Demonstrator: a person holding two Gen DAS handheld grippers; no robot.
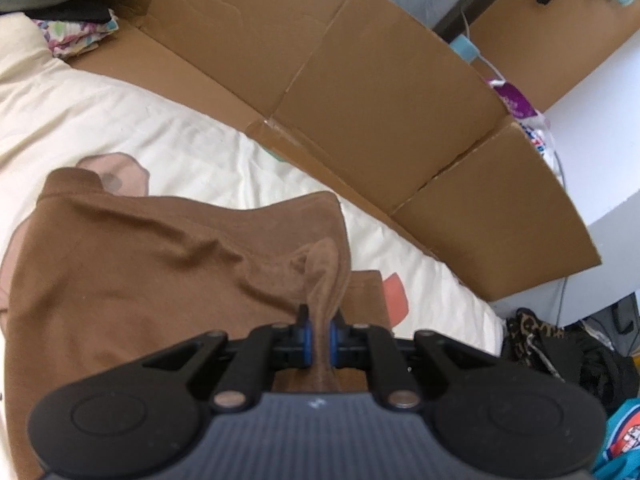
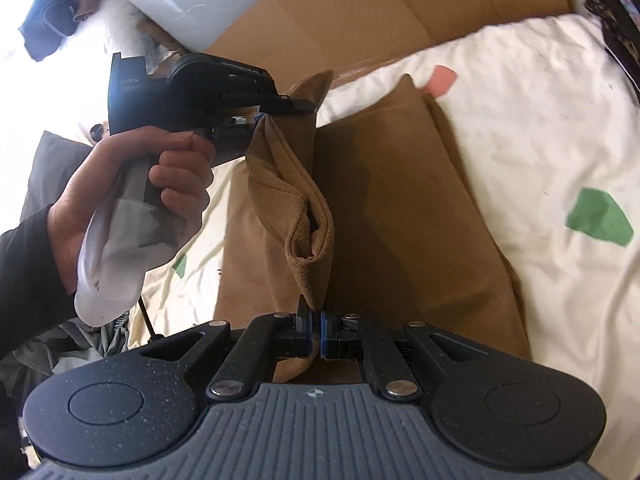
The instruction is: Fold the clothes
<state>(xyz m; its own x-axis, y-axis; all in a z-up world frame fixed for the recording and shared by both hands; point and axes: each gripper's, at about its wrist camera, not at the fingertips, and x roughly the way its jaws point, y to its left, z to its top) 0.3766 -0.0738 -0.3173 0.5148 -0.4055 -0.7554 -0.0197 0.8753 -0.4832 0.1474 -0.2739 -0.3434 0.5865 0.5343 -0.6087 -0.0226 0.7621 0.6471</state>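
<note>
Here, cream bedsheet (image 1: pixel 180 140) | cardboard (image 1: pixel 360 80) beside | both claws (image 1: pixel 319 334) (image 2: pixel 319 334) clamped on brown garment (image 1: pixel 140 260).

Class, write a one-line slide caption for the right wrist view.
Right gripper and left gripper pinch a soft brown garment, lifting its edge above the cream bedsheet.

The left gripper (image 1: pixel 319 330) is closed, cloth pinched between its blue pads (image 1: pixel 307 338). In the right wrist view, the left hand (image 2: pixel 132 184) wraps its handle, fingers (image 2: pixel 182 178) curled, in a dark sleeve. The right gripper (image 2: pixel 317 330) is closed too, clamping cloth.
</note>
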